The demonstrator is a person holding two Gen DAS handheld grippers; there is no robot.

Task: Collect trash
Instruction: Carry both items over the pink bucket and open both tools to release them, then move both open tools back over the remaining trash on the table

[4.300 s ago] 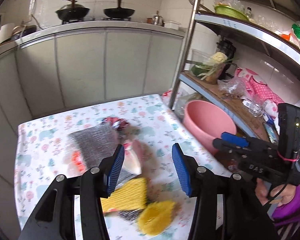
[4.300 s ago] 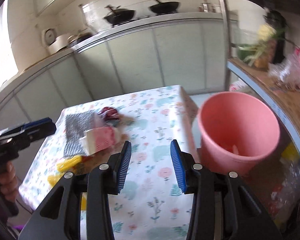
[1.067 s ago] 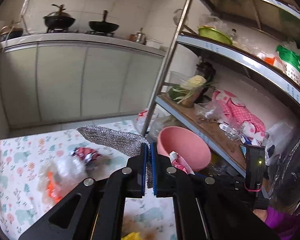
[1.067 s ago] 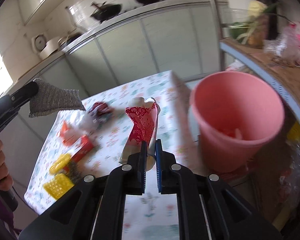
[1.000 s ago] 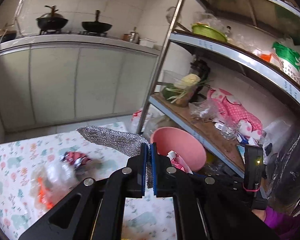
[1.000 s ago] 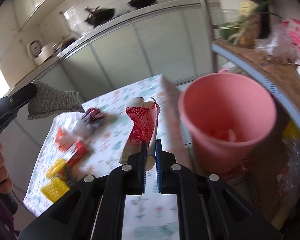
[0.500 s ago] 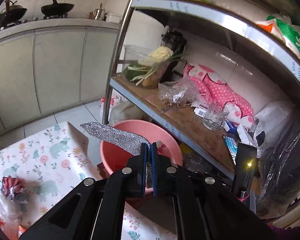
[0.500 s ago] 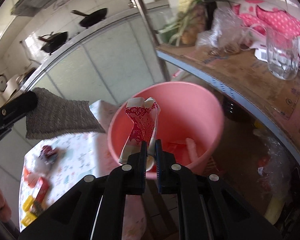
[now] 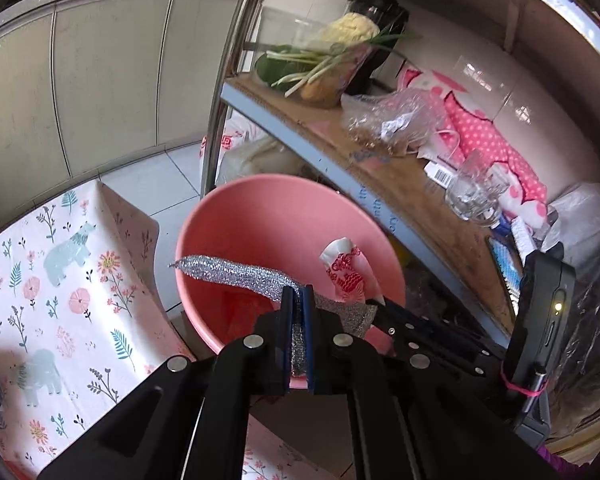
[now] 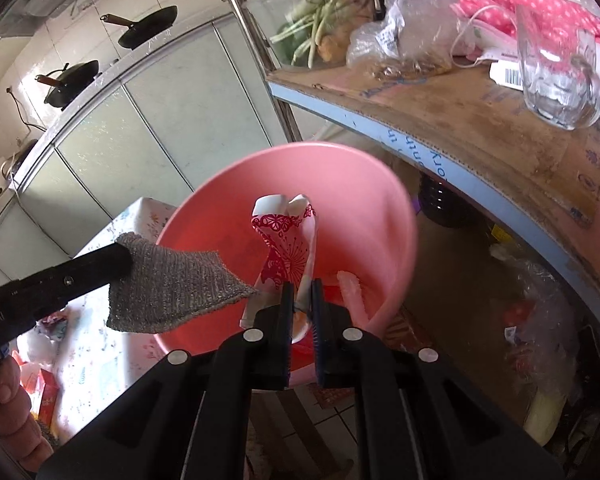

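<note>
Over the round pink plastic bucket, both hands hover loaded: the left gripper has its fingers pinching a silver metallic mesh scouring cloth, the right gripper a crumpled red-and-white patterned paper wrapper. That floppy cloth could snag on the rim and drop outside. Red scraps already lie at the bucket's bottom.
</note>
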